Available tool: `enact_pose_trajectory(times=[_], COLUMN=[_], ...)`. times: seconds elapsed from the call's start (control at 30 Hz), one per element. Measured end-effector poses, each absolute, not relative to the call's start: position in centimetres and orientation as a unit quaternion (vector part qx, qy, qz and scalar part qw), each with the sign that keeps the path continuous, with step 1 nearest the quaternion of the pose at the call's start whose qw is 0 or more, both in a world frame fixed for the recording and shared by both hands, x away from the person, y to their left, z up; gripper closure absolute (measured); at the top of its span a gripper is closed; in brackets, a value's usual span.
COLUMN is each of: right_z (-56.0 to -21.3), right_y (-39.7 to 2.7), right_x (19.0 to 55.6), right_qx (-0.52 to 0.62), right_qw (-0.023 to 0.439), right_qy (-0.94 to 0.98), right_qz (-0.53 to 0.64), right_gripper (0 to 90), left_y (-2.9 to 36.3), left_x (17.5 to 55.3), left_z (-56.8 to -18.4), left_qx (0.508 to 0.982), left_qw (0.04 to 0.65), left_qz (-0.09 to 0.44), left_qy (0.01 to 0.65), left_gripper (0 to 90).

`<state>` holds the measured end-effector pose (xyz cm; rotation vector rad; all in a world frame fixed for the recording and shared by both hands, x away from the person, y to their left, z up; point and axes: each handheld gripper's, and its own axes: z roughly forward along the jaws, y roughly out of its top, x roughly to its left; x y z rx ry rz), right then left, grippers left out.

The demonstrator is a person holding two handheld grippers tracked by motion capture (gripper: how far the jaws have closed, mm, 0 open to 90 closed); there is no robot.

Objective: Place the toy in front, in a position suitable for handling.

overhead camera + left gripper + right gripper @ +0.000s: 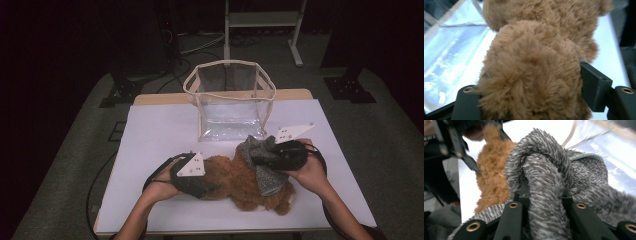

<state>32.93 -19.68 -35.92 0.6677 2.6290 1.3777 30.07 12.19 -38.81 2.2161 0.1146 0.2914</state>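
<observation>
A brown plush teddy bear (pixel 230 185) lies on its side on the white table (pixel 160 130), with a grey knitted garment (pixel 265 175) around its right half. My left gripper (pixel 200 187) is at the bear's left end. In the left gripper view its jaws (pixel 530 92) press on a brown furry limb (pixel 531 67) from both sides. My right gripper (pixel 272 155) is over the grey garment. In the right gripper view its jaws (pixel 546 205) pinch a thick fold of the grey knit (pixel 544 177), and the brown bear (pixel 494 175) lies beyond it.
A clear plastic bag with a cream rim (pixel 227 63) stands open behind the bear, at the table's far middle; its shiny wall (pixel 449 57) shows in the left gripper view. The table's front edge is close below the bear. A white metal stand (pixel 262 20) is on the floor behind.
</observation>
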Motion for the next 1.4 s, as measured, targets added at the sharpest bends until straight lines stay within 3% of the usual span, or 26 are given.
enact_pose_trajectory(times=[0.1, 0.27, 0.33, 0.53, 0.77, 1.17, 1.4], right_z=[-37.5, -37.8, -37.8, -37.5, -37.3, -37.4, -38.8], right_y=[-18.9, -19.8, -20.0, -21.6, -24.1, -25.1, -24.7], right_x=[32.5, 31.4, 31.0, 31.2, 30.9, 27.4, 28.0], right_qx=[0.209, 0.199, 0.197, 0.21, 0.244, 0.235, 0.244], right_qw=[0.034, 0.029, 0.032, 0.033, 0.042, 0.035, 0.027], right_qy=[0.867, 0.859, 0.858, 0.848, 0.835, 0.85, 0.847], right_qz=[0.452, 0.47, 0.473, 0.486, 0.491, 0.47, 0.472], right_gripper=[70.6, 71.2, 71.1, 71.6, 71.9, 71.2, 71.9], left_y=[12.9, 12.1, 11.5, 11.9, 12.0, 12.5, 12.9], left_x=[30.4, 31.6, 31.9, 31.4, 31.0, 31.5, 31.2], left_z=[-38.7, -38.4, -38.7, -39.2, -39.2, -38.8, -38.7], left_qx=[0.887, 0.889, 0.893, 0.888, 0.888, 0.882, 0.886], left_qw=[0.449, 0.446, 0.442, 0.448, 0.448, 0.449, 0.451], left_qz=[0.1, 0.085, 0.072, 0.085, 0.09, 0.114, 0.081], left_qy=[0.051, 0.059, 0.052, 0.057, 0.06, 0.091, 0.076], left_gripper=[24.0, 9.0, 9.7, 28.8, 30.4, 35.9, 31.3])
